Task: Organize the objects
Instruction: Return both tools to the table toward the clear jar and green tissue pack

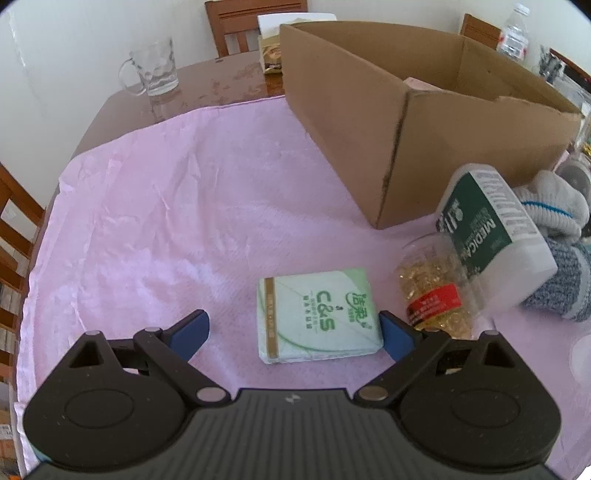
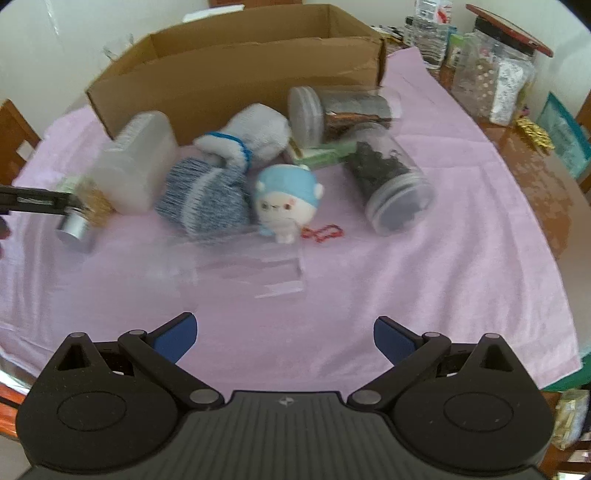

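A green-and-white tissue pack [image 1: 319, 314] lies flat on the pink cloth [image 1: 166, 221], between the tips of my open left gripper [image 1: 293, 328]. To its right lie a clear jar of golden capsules [image 1: 436, 291] and a white bottle with a green label [image 1: 491, 225]. A cardboard box [image 1: 406, 122] stands open behind. My right gripper [image 2: 284, 338] is open over bare cloth. Ahead of it lie a clear plastic piece [image 2: 255, 266], a blue-capped plush toy [image 2: 286, 201], rolled socks [image 2: 207, 195], and two dark-filled jars [image 2: 388, 177], one behind the other [image 2: 340, 114].
A glass mug [image 1: 153, 68] stands on the wooden table [image 1: 229, 79] at the back left. Wooden chairs [image 1: 255, 22] surround the table. Bottles and a large jar [image 2: 495, 70] crowd the right edge. The left gripper's arm [image 2: 37, 199] enters the right wrist view at far left.
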The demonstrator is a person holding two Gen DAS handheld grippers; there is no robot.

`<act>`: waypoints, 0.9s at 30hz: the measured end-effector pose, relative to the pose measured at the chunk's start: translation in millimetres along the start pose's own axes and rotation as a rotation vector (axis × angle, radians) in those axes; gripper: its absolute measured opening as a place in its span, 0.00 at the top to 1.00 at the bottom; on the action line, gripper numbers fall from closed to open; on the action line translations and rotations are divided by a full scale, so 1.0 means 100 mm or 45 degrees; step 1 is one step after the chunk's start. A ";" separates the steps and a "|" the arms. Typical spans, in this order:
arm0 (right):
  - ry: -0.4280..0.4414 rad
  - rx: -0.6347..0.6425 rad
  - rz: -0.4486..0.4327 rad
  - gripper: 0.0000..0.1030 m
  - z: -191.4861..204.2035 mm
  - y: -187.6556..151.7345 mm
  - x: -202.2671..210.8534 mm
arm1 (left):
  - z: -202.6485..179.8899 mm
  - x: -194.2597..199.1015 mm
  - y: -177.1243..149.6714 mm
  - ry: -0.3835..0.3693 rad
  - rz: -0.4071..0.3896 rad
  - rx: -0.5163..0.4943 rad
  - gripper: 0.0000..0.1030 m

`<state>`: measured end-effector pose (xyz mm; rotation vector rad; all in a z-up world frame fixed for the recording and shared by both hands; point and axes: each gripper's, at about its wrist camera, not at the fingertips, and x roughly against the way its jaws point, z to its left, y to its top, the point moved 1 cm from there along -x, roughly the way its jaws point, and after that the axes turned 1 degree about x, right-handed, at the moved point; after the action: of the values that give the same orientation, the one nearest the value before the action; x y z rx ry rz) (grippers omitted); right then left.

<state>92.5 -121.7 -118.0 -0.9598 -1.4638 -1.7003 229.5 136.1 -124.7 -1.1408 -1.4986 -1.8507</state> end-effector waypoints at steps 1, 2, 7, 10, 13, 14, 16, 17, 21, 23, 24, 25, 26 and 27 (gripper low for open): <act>0.016 0.000 -0.003 0.00 0.02 0.01 0.00 | 0.01 0.00 0.00 0.003 0.000 0.001 0.05; 0.029 0.002 -0.005 0.00 0.03 0.02 0.00 | 0.01 -0.01 0.00 0.007 -0.002 -0.004 0.05; 0.073 0.022 -0.013 0.00 0.16 0.09 -0.04 | 0.02 -0.02 0.01 -0.015 0.002 -0.008 0.05; 0.103 0.037 -0.011 0.00 0.24 0.14 -0.07 | 0.02 -0.03 0.03 -0.022 -0.002 -0.016 0.05; 0.119 0.050 -0.004 0.00 0.30 0.19 -0.10 | -0.01 -0.04 0.05 -0.038 -0.007 -0.021 0.06; 0.125 0.053 -0.004 0.00 0.33 0.19 -0.11 | -0.02 -0.05 0.06 -0.047 -0.008 -0.025 0.06; 0.142 0.059 -0.006 0.00 0.38 0.22 -0.14 | -0.04 -0.06 0.06 -0.053 -0.004 -0.033 0.07; 0.147 0.063 -0.007 0.00 0.40 0.23 -0.15 | -0.05 -0.06 0.06 -0.057 -0.003 -0.037 0.08; 0.133 0.106 -0.011 0.00 0.50 0.27 -0.19 | -0.06 -0.05 0.06 -0.072 -0.003 -0.037 0.09; 0.109 0.138 -0.011 0.00 0.54 0.29 -0.22 | -0.05 -0.05 0.05 -0.086 -0.003 -0.026 0.13; 0.098 0.150 -0.010 0.00 0.55 0.30 -0.23 | -0.05 -0.05 0.06 -0.096 -0.005 -0.022 0.16; 0.085 0.160 -0.009 0.00 0.56 0.30 -0.24 | -0.05 -0.04 0.06 -0.099 -0.008 -0.020 0.18; 0.074 0.166 -0.005 0.00 0.57 0.31 -0.25 | -0.06 -0.04 0.06 -0.100 -0.010 -0.020 0.20; 0.064 0.169 -0.002 0.00 0.57 0.31 -0.26 | -0.06 -0.03 0.06 -0.101 -0.010 -0.021 0.22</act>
<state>137.6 -67.9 -120.3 -0.8390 -1.5236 -1.5949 233.7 128.2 -124.5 -1.2308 -1.5356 -1.8462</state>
